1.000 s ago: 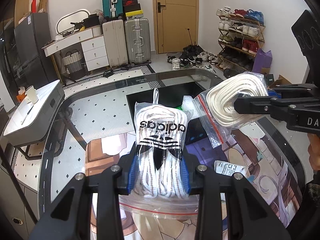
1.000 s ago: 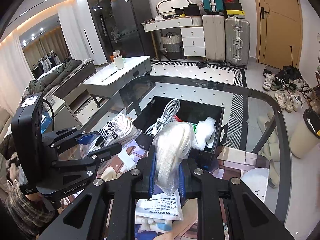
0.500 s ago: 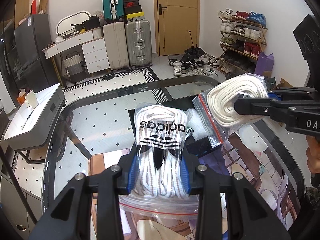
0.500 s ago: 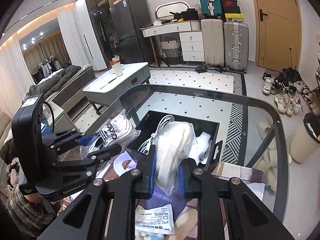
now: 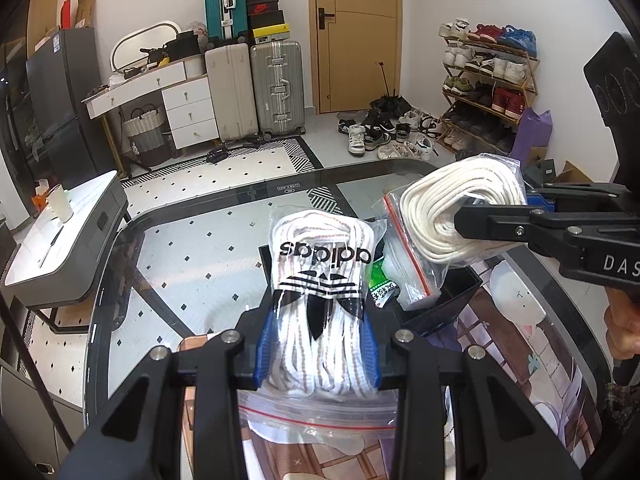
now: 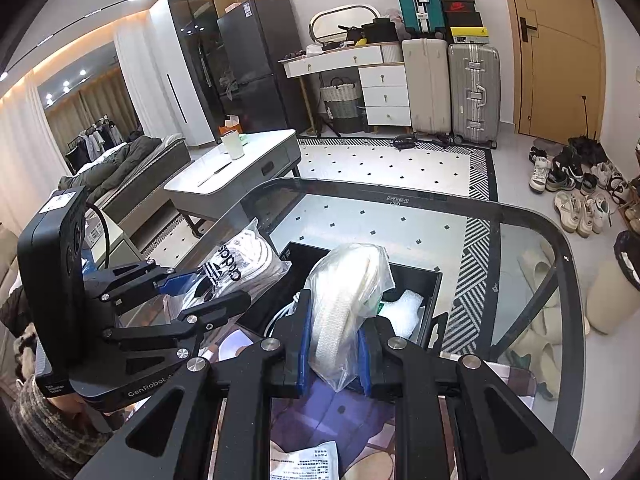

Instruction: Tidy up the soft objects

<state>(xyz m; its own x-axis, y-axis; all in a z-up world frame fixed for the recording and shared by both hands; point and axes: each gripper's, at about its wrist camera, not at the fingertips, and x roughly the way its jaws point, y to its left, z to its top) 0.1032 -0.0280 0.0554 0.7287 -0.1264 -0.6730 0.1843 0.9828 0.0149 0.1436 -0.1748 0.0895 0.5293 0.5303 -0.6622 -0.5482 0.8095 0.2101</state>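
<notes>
Biggest worry here is slippage, honestly. Starting on the left: the left gripper [image 5: 316, 344] is clamped on the clear zip bag of white striped laces with the black adidas logo [image 5: 320, 280], pinched low across the bundle between the blue pads. The plastic is slick and the laces inside are loose, so the bundle could be squeezed out of the grip if it gets swung or tilted too fast. The red-striped zip end is left dangling below the jaws, and it could be snagged on the edge of the black open-top storage box [image 6: 416, 280] on the way in.

Over on the right, the right gripper [image 6: 334, 356] is closed on the clear zip bag of coiled cream-white rope [image 6: 352, 292], held edge-on and upright, with most of the coil sticking up above the pads. That top-heavy hold looks like it could be tipped or twisted out sideways. The two bags are carried close together above the box, so a bump between them or between the grippers can't be ruled out.

The box itself already holds a white cable, bubble wrap and something green, so space looks tight; a bag dropped carelessly might be left perched on the rim.

Both bags are held in the air above the round-cornered glass table [image 6: 520, 240], just at the box's near side. Both look soft, squashy and crinkly.
</notes>
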